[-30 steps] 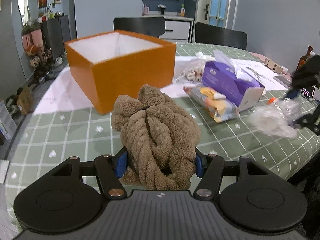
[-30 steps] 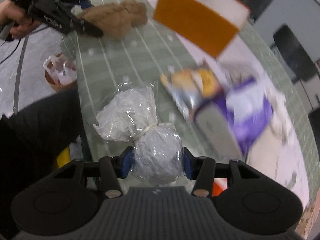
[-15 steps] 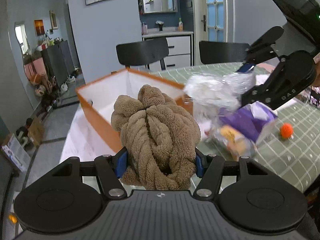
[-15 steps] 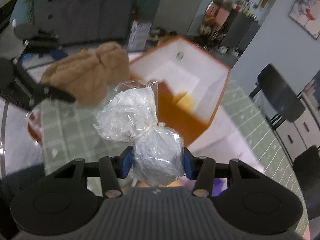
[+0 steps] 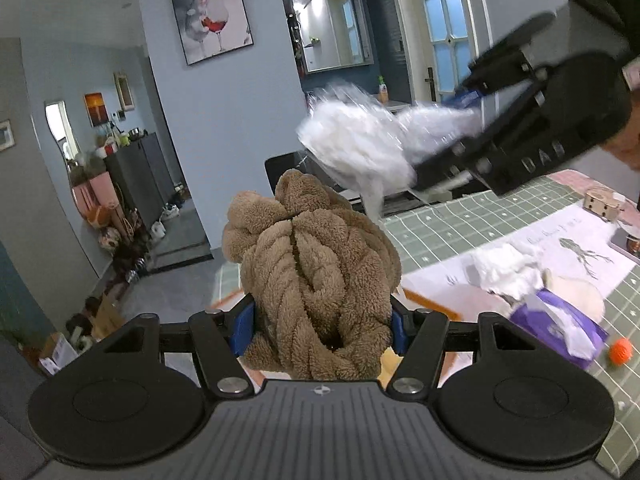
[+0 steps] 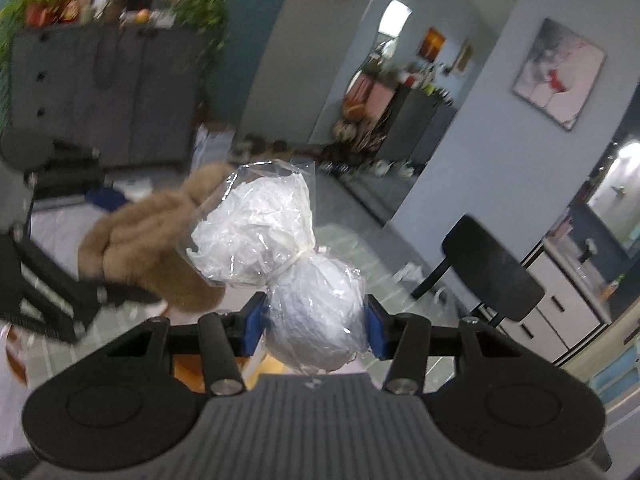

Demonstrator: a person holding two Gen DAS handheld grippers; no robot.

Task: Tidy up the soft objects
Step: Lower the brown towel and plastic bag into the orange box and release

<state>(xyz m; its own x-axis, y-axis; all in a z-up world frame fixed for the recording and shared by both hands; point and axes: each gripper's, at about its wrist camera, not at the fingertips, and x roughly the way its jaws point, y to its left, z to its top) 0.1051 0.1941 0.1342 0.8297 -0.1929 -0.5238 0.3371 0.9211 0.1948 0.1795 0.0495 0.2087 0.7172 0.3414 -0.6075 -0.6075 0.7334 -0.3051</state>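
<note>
Left wrist view: your left gripper (image 5: 322,326) clamps the brown towel (image 5: 316,280), your right gripper (image 6: 316,324) the white bag (image 6: 296,264); both airborne, neither boxed yet.

A dining room set around a green checked tablecloth (image 5: 460,232).

A purple tissue pack (image 5: 560,330) is seen on the cloth, with a small orange ball (image 5: 621,351) just beside it and crumpled white tissue (image 5: 506,270) near it on a white printed sheet (image 5: 576,240). A wine-glass picture (image 5: 211,16) is hung on the pale blue wall, a black chair (image 6: 490,266) is placed by the table, and a dark cabinet (image 5: 138,176) is topped with clutter.
</note>
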